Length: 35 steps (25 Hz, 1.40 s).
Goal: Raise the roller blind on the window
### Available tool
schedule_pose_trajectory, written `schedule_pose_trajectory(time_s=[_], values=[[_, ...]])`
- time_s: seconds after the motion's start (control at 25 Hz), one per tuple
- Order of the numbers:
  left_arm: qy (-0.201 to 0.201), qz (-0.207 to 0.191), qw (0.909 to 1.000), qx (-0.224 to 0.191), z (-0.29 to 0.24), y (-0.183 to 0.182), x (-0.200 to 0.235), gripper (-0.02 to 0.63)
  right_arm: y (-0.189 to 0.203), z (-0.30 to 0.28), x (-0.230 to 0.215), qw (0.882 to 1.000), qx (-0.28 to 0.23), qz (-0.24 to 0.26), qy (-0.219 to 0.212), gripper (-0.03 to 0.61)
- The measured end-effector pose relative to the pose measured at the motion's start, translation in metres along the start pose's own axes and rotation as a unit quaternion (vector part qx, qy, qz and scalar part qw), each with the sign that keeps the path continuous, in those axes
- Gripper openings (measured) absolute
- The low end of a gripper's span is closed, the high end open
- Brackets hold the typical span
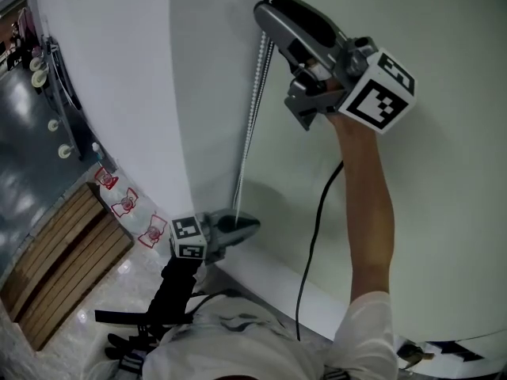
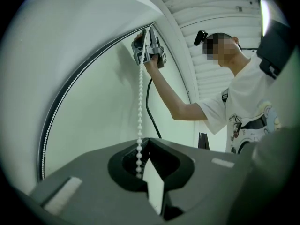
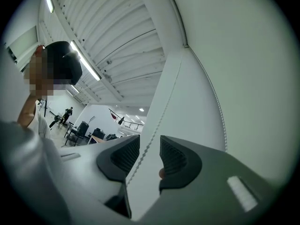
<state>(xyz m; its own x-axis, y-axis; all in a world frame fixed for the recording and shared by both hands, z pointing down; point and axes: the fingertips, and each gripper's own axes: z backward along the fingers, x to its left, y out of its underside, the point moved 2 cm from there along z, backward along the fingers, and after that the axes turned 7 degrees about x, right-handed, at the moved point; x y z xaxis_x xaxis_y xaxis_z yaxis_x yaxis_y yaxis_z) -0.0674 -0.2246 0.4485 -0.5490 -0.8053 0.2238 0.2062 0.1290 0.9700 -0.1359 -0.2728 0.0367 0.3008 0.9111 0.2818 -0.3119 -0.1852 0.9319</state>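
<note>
Right gripper [image 1: 269,13] sits high on the bead chain [image 1: 252,109], jaws apart, chain between them unpinched. Left gripper [image 1: 245,226], low and near, is clamped on the same taut chain. Looks mid-cycle; the blind's edge isn't visible, so how far it's raised is unclear.

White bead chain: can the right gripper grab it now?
Probably yes. The white bead chain runs between the open jaws of the right gripper, nothing in the way; closing should catch it.

Glossy floor [image 1: 131,279], slatted wooden platform [image 1: 59,256] lying on it
</note>
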Motion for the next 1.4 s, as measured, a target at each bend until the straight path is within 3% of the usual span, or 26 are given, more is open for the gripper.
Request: schedule_pose_trajectory(time_s=[0.2, 0.28, 0.6, 0.92, 1.4], values=[[-0.002, -0.001, 1.0000, 0.000, 0.003, 0.004, 0.001, -0.002, -0.007, -0.002, -0.001, 1.000, -0.003, 0.007, 0.011, 0.108], [-0.002, -0.002, 1.0000, 0.000, 0.003, 0.003, 0.002, -0.002, -0.011, 0.000, 0.000, 1.000, -0.008, 0.003, 0.014, 0.021], [0.000, 0.001, 1.0000, 0.003, -0.001, 0.002, 0.000, -0.002, -0.013, 0.006, -0.004, 0.998, -0.027, -0.048, 0.019, 0.014], [0.000, 0.013, 0.9999, 0.003, -0.003, 0.005, -0.001, -0.002, -0.008, 0.009, -0.001, 0.998, -0.025, -0.051, 0.019, 0.012], [0.003, 0.014, 0.9999, 0.005, -0.004, 0.005, -0.001, -0.002, 0.076, 0.022, 0.023, 0.996, 0.023, -0.082, 0.027, 0.012]])
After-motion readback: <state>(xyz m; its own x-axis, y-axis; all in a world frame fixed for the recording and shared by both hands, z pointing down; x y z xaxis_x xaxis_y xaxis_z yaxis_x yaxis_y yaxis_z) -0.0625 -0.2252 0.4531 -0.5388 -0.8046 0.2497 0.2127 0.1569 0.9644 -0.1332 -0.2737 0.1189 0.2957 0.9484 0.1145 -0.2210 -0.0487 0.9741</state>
